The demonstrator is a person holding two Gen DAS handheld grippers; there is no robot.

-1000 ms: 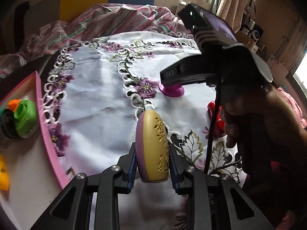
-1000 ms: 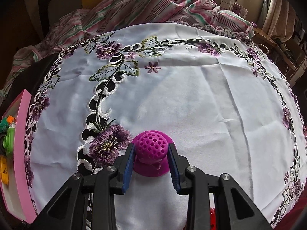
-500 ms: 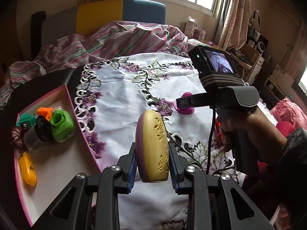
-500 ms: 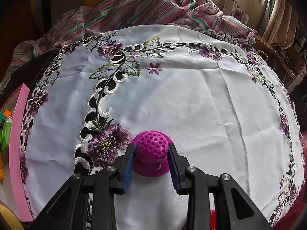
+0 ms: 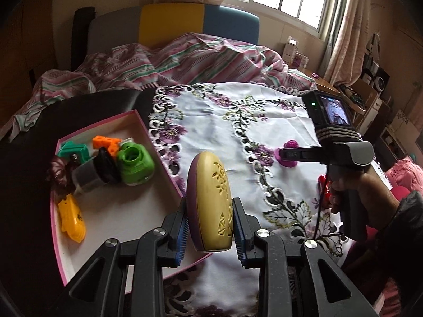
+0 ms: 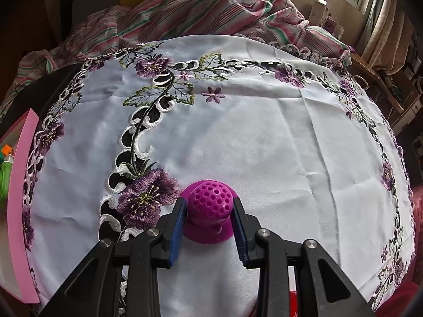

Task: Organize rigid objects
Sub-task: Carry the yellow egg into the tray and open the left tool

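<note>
My left gripper is shut on a yellow and purple oval case with cut-out patterns, held on edge above the near right rim of the pink-edged tray. My right gripper is shut on a magenta perforated knob whose round base rests on the white embroidered cloth. In the left wrist view the knob shows partly behind the right gripper's body, which a hand holds.
The tray holds a green toy, an orange piece, a teal piece, a dark cylinder and a yellow piece. A red object lies by the hand. A striped blanket is bunched behind the cloth.
My left gripper has risen and swung left with the oval case, so the tray and its contents have come into full view. The right gripper stays on the knob.
</note>
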